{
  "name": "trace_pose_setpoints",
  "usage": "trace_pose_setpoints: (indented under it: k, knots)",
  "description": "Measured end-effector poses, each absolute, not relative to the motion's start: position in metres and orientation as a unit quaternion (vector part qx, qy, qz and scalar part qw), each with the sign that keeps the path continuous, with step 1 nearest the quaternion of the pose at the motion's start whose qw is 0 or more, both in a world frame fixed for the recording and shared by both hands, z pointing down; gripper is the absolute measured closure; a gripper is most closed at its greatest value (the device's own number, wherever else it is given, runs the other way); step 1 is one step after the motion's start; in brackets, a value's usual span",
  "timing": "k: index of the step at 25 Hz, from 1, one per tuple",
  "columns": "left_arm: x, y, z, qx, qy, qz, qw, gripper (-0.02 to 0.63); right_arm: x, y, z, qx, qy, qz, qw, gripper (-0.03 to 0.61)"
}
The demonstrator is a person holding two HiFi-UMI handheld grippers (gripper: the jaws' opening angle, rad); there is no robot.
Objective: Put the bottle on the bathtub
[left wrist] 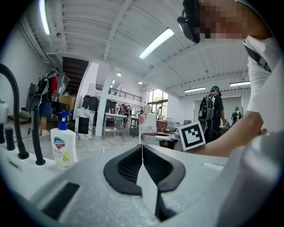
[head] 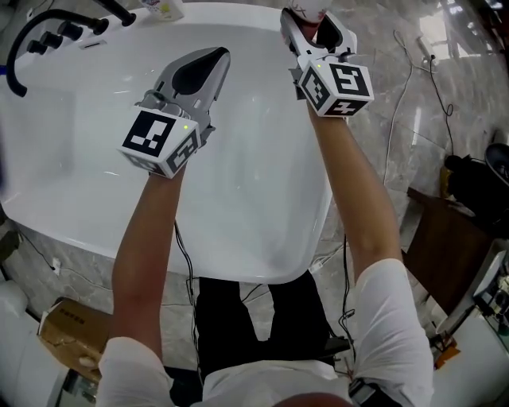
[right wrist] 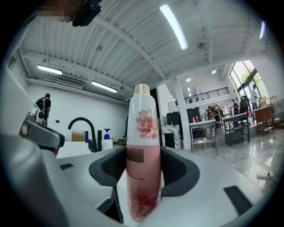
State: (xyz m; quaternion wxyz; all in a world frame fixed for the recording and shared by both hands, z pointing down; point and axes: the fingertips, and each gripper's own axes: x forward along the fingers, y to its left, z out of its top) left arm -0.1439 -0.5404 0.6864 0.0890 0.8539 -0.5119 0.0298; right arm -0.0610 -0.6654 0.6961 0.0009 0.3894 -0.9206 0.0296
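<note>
In the head view the right gripper (head: 315, 30) carries the bottle (head: 307, 6) at the far edge of the bathtub (head: 262, 230). Only a sliver of the bottle shows at the frame's top, so I cannot tell whether its base touches the rim. The tub is glossy white with a rounded lip. A tall bottle let go there off-vertical would likely tip and slide into the basin. The left gripper (head: 210, 57) hovers over the basin and supports nothing.

In the left gripper view the left gripper (left wrist: 143, 145) has its jaws pressed together with nothing between them. Their pads are black and ribbed, set in pale matte plastic. Beyond them the bottle (left wrist: 147, 125) stands upright beside the right gripper's marker cube. A pump soap bottle (left wrist: 63, 145) and a black curved faucet (left wrist: 13, 111) stand near on the rim. A wide swing could knock them.

In the right gripper view the right gripper (right wrist: 143, 170) has its jaws clamped on the lower body of the bottle (right wrist: 142, 122). The bottle is a slim smooth cylinder, pink below and white above with a flower print. The low grip on slick plastic leaves it top-heavy, so it could pivot when released.
</note>
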Motion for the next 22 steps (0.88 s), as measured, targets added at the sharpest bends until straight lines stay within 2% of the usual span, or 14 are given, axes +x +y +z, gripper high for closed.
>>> trace_pose_setpoints:
  k: [11, 22]
  knots:
    - [-0.144, -0.543, 0.712, 0.859, -0.502, 0.053, 0.089, 0.594, -0.077, -0.709, 0.732, 0.402, -0.915, 0.033, -0.008, 0.347]
    - [-0.146, -0.543, 0.734, 0.859, -0.499, 0.028, 0.111, 0.594, -0.082, -0.735, 0.750, 0.431, -0.902, 0.029, -0.026, 0.347]
